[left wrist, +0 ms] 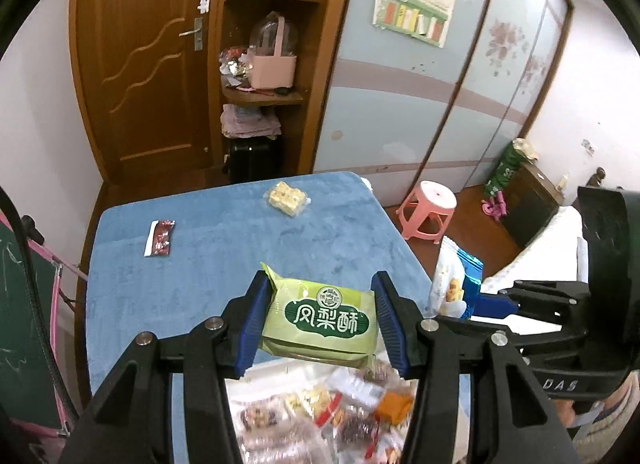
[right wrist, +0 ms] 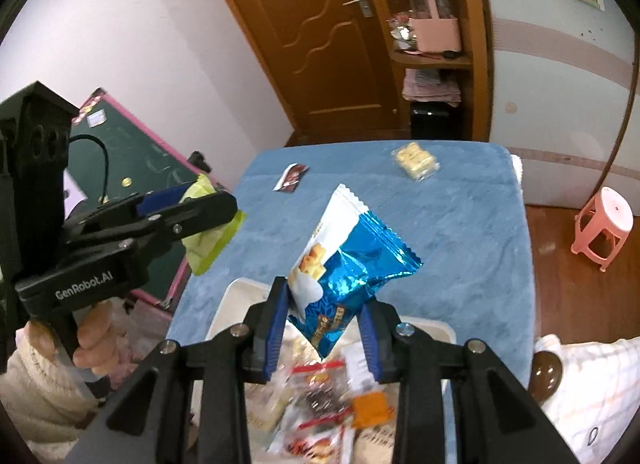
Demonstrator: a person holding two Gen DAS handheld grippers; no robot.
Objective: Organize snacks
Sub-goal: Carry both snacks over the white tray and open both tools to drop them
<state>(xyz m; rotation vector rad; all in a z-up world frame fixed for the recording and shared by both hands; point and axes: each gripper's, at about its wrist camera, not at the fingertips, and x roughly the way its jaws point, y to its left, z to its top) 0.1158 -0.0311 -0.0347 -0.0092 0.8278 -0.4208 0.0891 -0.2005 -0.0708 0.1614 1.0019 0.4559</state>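
Snacks, both grippers loaded. Left gripper [left wrist: 320, 320]: blue fingers [left wrist: 253, 324] clamped on the two short sides of a green pastry packet [left wrist: 320, 322], white characters on the face, packet roughly level and lifted clear of the table. Seen from the right wrist camera, the same left gripper [right wrist: 188, 207] sits to the left, the green pastry packet [right wrist: 212, 240] pinched in its tip, a hand [right wrist: 94, 338] in a cream knit sleeve on the grip.

Right gripper [right wrist: 324, 324]: fingers [right wrist: 276, 332] closed on the lower part of a blue-and-white foil snack bag [right wrist: 348, 256]; bag tilted, its crimped white end pointing up and away. From the left wrist camera the bag [left wrist: 454, 284] shows just right of the green packet, held by the right gripper [left wrist: 476, 304].

Landmark: white tray [right wrist: 236, 296] at the near edge of the blue table cloth [left wrist: 200, 264].
- Directly under both grippers the tray holds a blurred heap of mixed wrapped snacks [right wrist: 332, 396]; individual items not legible, one orange piece visible.
- Both held packets hang above the tray's far rim.
- Beyond the tray, far side of the cloth: clear pack of pale yellow biscuits [left wrist: 287, 196], lying flat.
- Beyond the tray and to the left: small dark red sachet [left wrist: 160, 238], flat, well apart from the biscuits.
- Off the table to the right of the tray: pink plastic stool [left wrist: 428, 211] on the wooden floor.
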